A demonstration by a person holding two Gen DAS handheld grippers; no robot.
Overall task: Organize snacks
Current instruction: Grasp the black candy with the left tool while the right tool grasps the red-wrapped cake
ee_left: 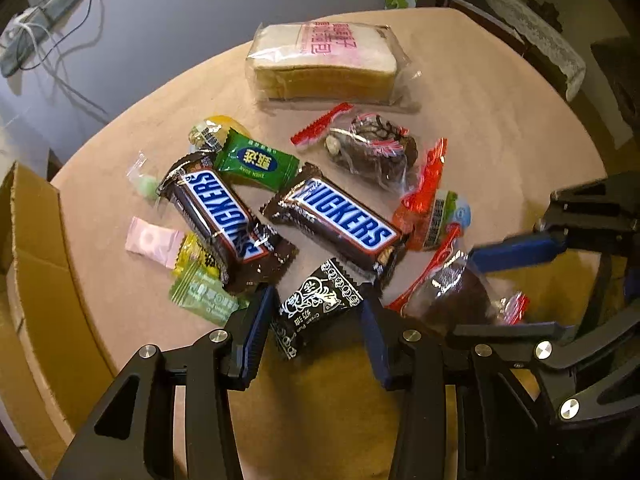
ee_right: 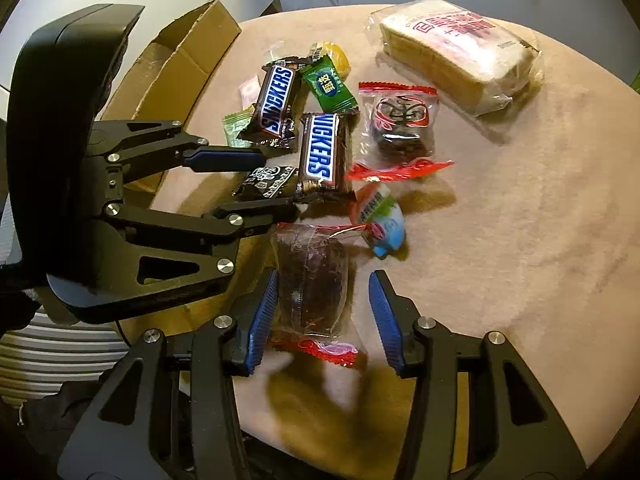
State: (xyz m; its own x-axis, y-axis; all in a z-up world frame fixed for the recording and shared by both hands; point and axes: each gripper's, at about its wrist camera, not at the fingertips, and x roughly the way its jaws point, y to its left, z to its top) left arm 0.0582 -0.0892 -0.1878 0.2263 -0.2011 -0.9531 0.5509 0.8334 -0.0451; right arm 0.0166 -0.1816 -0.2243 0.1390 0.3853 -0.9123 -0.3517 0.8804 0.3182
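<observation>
Snacks lie in a pile on a round tan table [ee_left: 500, 128]: two Snickers bars [ee_left: 340, 222] [ee_left: 224, 216], a green candy [ee_left: 256, 160], a bagged bread loaf [ee_left: 324, 62] and a dark wrapped cake [ee_left: 372, 150]. My left gripper [ee_left: 316, 328] is open around a black cream-puff packet [ee_left: 316, 306], fingers on either side. My right gripper [ee_right: 324, 316] is open around a dark cake in clear wrap with red ends [ee_right: 312, 280]; it also shows in the left wrist view [ee_left: 460, 292]. The left gripper shows in the right wrist view [ee_right: 260, 182].
An open cardboard box [ee_left: 36, 256] stands off the table's left edge, also seen in the right wrist view [ee_right: 176, 68]. A red and green-blue jelly cup [ee_right: 380, 216] lies beside the cake. Small pink [ee_left: 154, 242] and green [ee_left: 200, 292] candies lie at left.
</observation>
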